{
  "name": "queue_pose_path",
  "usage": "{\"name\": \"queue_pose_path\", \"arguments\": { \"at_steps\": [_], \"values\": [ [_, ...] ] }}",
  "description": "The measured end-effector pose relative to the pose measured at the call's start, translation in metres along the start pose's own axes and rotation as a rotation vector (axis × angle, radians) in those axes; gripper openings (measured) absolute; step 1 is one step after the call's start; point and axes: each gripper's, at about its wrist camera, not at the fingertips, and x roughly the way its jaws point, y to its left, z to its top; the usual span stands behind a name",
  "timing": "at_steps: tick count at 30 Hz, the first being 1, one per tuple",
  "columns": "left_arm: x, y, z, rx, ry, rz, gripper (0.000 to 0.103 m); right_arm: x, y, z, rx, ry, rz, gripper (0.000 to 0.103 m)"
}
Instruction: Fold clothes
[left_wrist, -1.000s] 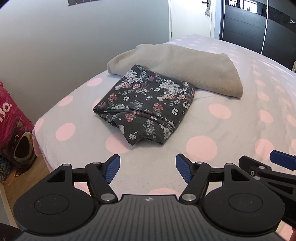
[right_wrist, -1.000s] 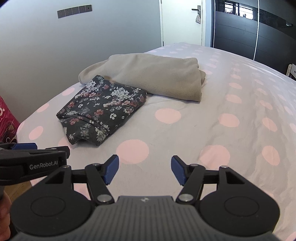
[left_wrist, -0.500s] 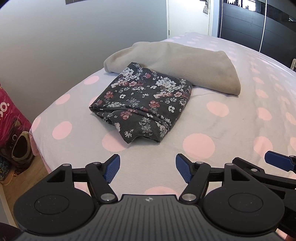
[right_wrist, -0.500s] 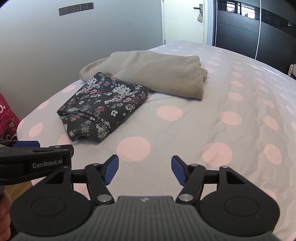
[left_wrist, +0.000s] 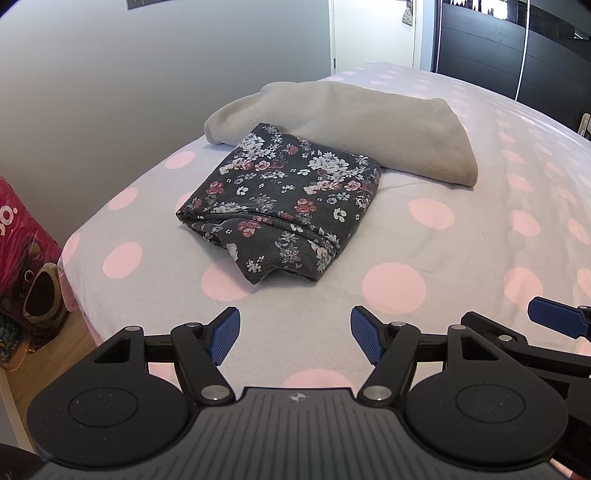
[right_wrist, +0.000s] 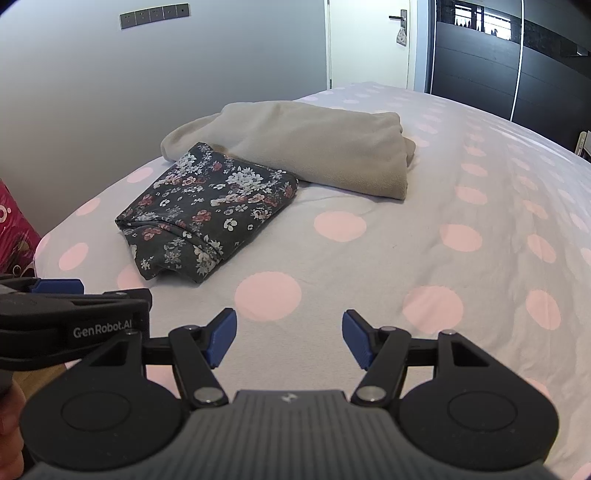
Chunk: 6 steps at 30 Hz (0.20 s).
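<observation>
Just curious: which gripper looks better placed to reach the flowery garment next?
Probably the left gripper: the flowery garment lies straight ahead of its open jaws. From the right gripper, also open, it sits off to the left.

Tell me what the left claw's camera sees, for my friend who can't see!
A folded dark floral garment lies on a pink-dotted bed, touching a folded beige blanket behind it. The open left claw hovers in front, holding nothing.
</observation>
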Motion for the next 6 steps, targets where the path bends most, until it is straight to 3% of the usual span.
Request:
{"name": "queue_pose_path", "arguments": {
  "at_steps": [6],
  "values": [
    [0.0,0.0013,-0.0004,0.0,-0.003,-0.001,0.064,-0.0006,0.001,0.0001,-0.006,-0.001,-0.003,0.066]
  ]
}}
